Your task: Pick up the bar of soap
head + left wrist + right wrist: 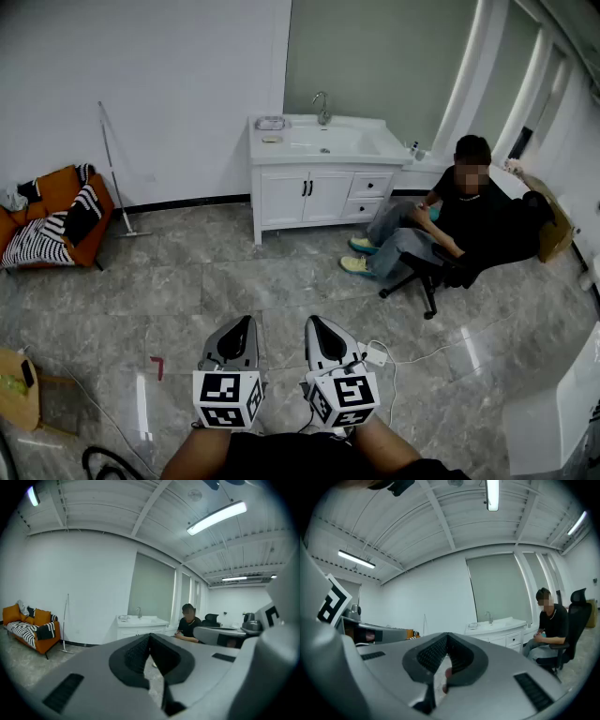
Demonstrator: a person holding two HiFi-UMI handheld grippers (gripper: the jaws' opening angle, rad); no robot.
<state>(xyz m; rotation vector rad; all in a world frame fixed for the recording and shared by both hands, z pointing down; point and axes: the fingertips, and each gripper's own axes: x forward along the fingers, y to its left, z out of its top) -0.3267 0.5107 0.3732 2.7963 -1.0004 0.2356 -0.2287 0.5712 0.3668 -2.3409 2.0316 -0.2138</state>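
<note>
left gripper point(247, 322), right gripper point(312, 322): jaws closed, holding nothing. we judge the soap point(272, 139), perhaps that pale speck on the bench point(375, 145) at twelve o'clock, gets shoved if they arrive closed.

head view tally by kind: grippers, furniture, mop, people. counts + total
grippers: 2 (left gripper, right gripper)
sofa: 1
sink cabinet: 1
office chair: 1
mop: 1
person: 1
Total: 7
</note>
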